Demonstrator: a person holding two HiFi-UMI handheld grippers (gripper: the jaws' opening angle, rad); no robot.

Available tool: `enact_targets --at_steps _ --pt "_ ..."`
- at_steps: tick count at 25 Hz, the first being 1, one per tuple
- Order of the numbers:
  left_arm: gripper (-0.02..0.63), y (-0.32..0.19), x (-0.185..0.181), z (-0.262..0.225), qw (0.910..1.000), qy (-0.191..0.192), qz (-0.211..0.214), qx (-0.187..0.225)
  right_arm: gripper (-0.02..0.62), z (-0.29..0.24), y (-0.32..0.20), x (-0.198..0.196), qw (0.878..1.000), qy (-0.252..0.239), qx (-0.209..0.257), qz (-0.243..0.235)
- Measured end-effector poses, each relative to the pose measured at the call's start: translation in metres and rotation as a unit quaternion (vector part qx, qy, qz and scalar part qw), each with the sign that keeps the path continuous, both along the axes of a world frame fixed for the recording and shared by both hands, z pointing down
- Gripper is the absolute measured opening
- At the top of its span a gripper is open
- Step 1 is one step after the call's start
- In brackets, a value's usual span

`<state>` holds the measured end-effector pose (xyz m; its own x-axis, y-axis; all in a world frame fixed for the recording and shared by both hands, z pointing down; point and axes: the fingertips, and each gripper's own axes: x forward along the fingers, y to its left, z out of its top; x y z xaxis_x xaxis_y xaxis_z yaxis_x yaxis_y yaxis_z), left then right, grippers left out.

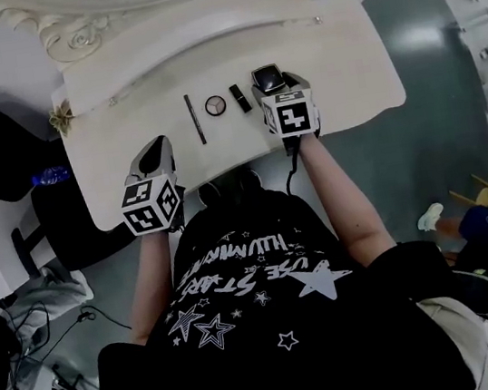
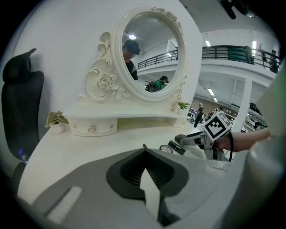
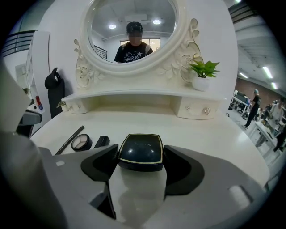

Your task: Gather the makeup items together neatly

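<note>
On the white dressing table lie a thin dark pencil, a round eyeshadow pot and a black lipstick in a row. Just right of them is a black square compact. My right gripper holds this compact between its two jaw tips, low over the table. The eyeshadow pot, lipstick and pencil lie to its left. My left gripper is shut and empty near the table's front left edge, clear of the items.
An ornate oval mirror on a low shelf with small drawers runs along the back of the table. A potted plant stands at the back right and a smaller one at the back left. A black chair stands left of the table.
</note>
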<state>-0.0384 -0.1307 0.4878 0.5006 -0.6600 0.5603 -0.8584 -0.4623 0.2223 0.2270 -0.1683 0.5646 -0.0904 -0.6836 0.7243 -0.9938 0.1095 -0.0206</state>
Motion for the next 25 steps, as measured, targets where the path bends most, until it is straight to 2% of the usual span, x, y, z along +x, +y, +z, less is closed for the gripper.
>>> enact_targets --at_steps 7,14,17,25 --pt "0.002 0.015 0.018 0.001 0.9998 -0.006 -0.019 -0.001 0.347 0.012 0.004 0.001 0.999 -0.010 -0.007 -0.032" --pt "0.002 0.031 0.026 0.007 0.9990 -0.013 -0.044 -0.002 0.348 0.016 0.005 -0.001 0.999 -0.012 -0.008 -0.042" --pt "0.002 0.034 0.026 0.009 0.9988 -0.014 -0.047 -0.001 0.385 0.008 0.006 -0.003 0.999 -0.023 0.006 -0.049" --pt "0.002 0.035 0.020 0.001 0.9992 0.001 -0.040 0.007 0.402 -0.020 0.018 -0.001 0.999 -0.027 0.031 -0.029"
